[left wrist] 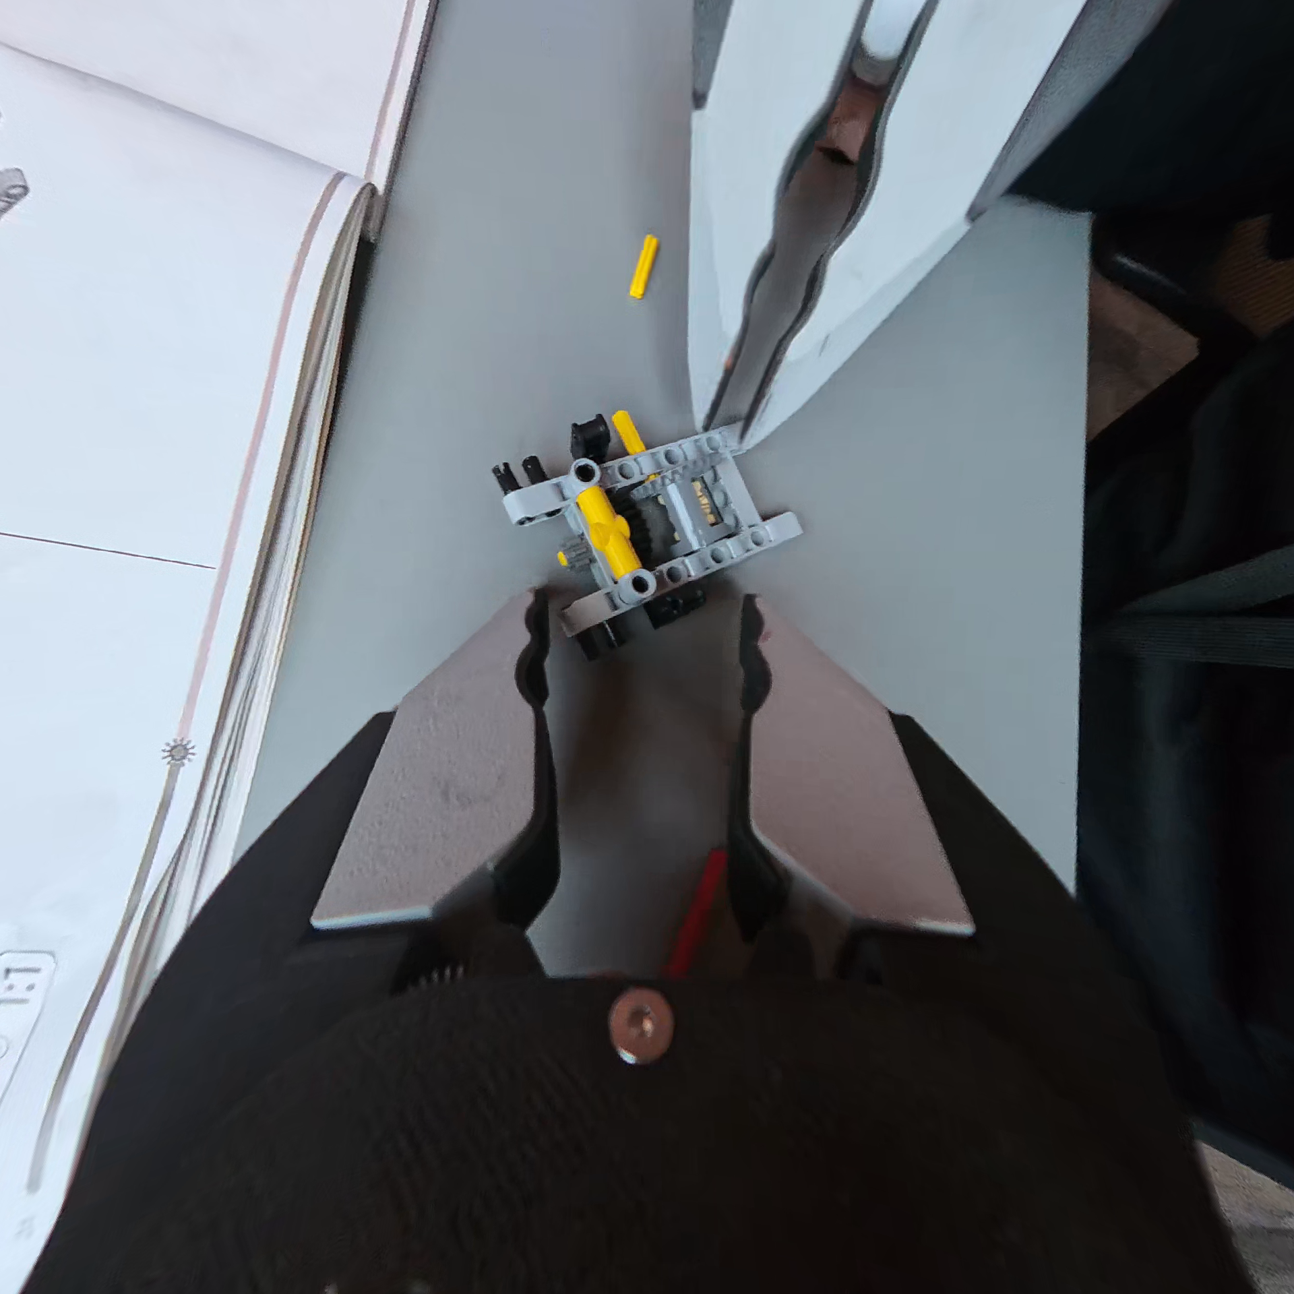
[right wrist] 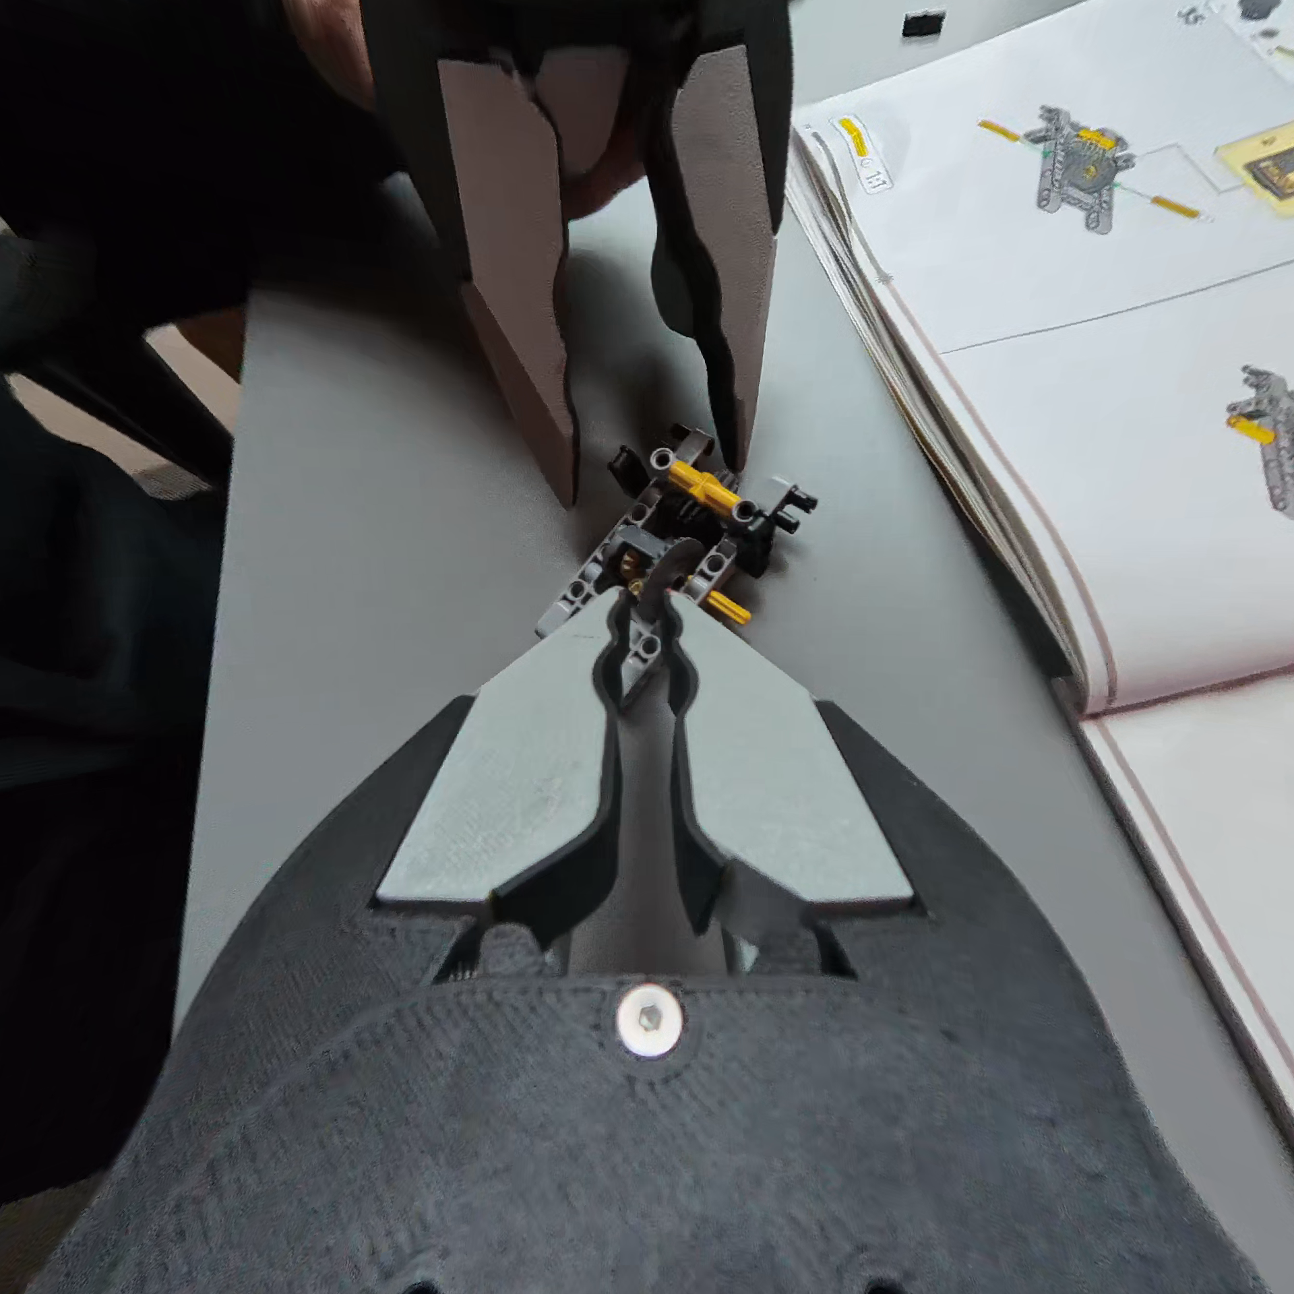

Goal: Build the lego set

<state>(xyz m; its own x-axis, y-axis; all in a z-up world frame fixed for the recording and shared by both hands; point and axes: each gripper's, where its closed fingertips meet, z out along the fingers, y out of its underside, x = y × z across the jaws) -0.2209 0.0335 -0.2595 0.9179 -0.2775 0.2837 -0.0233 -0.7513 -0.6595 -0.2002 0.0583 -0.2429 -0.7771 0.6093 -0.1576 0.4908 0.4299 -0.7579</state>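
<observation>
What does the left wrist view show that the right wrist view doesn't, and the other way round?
Only the left wrist view shows the loose yellow axle lying apart on the grey table, and a red rod between the left hand-held gripper's open fingers.

Only the right wrist view shows the manual's printed build diagrams and the right hand-held gripper closed on a grey beam of the lego assembly.

Both show the assembly, the open manual, the table and both grippers.
</observation>
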